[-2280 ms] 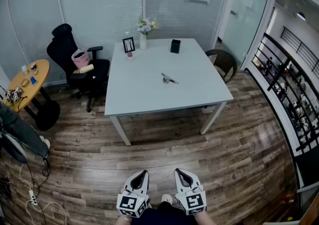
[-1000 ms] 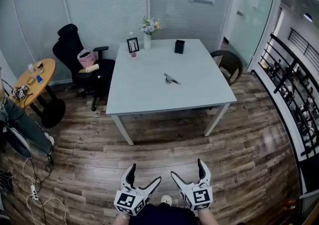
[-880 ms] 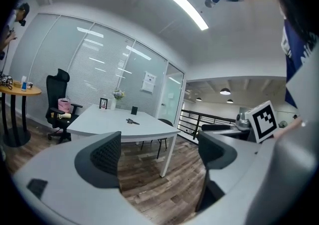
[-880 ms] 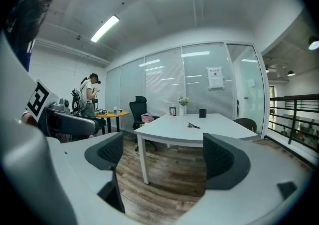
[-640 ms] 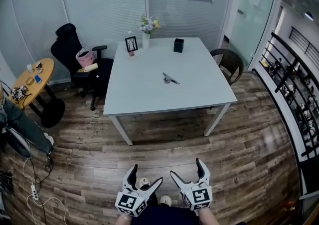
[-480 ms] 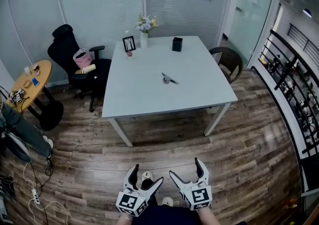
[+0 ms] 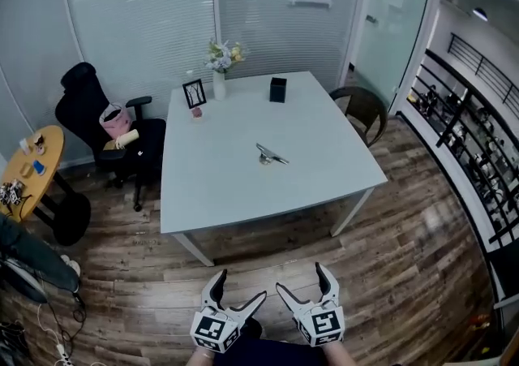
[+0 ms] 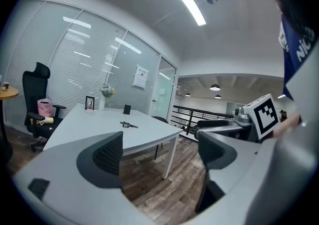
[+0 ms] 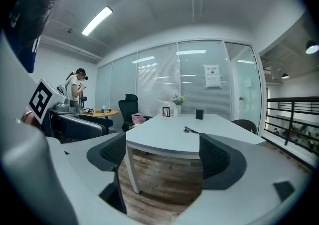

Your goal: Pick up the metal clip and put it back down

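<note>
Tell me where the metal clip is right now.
In the head view the metal clip lies near the middle of the white table, this side of the black box at its far edge.

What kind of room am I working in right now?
Most likely an office meeting room: glass partition walls fitted with blinds, a large white table with the metal clip lying on it, and a black office chair beside the table on a wood-look floor.
</note>
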`<state>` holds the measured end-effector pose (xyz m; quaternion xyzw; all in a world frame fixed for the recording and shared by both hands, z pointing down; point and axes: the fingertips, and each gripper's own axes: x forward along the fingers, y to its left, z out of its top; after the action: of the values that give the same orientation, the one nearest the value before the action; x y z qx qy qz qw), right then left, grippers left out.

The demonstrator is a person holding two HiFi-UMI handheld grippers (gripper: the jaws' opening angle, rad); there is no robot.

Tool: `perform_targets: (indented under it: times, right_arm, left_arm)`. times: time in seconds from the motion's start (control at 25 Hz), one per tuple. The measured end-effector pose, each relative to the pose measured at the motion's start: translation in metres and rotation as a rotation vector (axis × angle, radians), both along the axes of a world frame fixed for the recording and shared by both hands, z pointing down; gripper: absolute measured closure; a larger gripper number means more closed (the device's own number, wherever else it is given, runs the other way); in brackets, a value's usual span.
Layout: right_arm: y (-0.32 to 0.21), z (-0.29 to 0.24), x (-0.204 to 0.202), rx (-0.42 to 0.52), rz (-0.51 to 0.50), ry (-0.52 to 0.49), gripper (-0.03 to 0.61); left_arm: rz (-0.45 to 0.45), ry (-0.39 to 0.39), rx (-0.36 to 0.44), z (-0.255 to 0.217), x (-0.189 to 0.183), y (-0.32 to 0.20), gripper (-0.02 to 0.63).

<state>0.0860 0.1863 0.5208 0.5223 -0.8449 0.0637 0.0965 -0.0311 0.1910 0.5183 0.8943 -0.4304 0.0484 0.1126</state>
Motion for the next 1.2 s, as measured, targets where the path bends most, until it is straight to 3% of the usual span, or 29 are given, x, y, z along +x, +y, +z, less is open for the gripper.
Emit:
perform_targets:
  times: [0.24,0.56,0.76,0.96,1.2]
  right_arm:
    - [-0.037,0.003,-0.006,-0.010,0.112,0.012,0.137]
    - [-0.062,0.009,-0.020,-0.020,0.184,0.014,0.140]
    - [-0.075,0.007,-0.029,-0.020,0.169,0.034,0.140]
    - [-0.096,0.006,-0.026,-0.010,0.156,0.032,0.164]
    - [-0.141,0.012,-0.021,-0.001,0.117,0.024,0.166]
  left_arm:
    - [0.065,0.066,0.039,-0.011,-0.012,-0.060,0.143]
    - [0.143,0.064,0.034,-0.007,-0.019,-0.095,0.143]
    - [0.131,0.068,0.015,-0.002,-0.025,-0.103,0.143]
    - [0.082,-0.008,0.011,0.010,-0.031,-0.119,0.156]
    - [0.048,-0.001,-0.004,0.016,-0.024,-0.154,0.155]
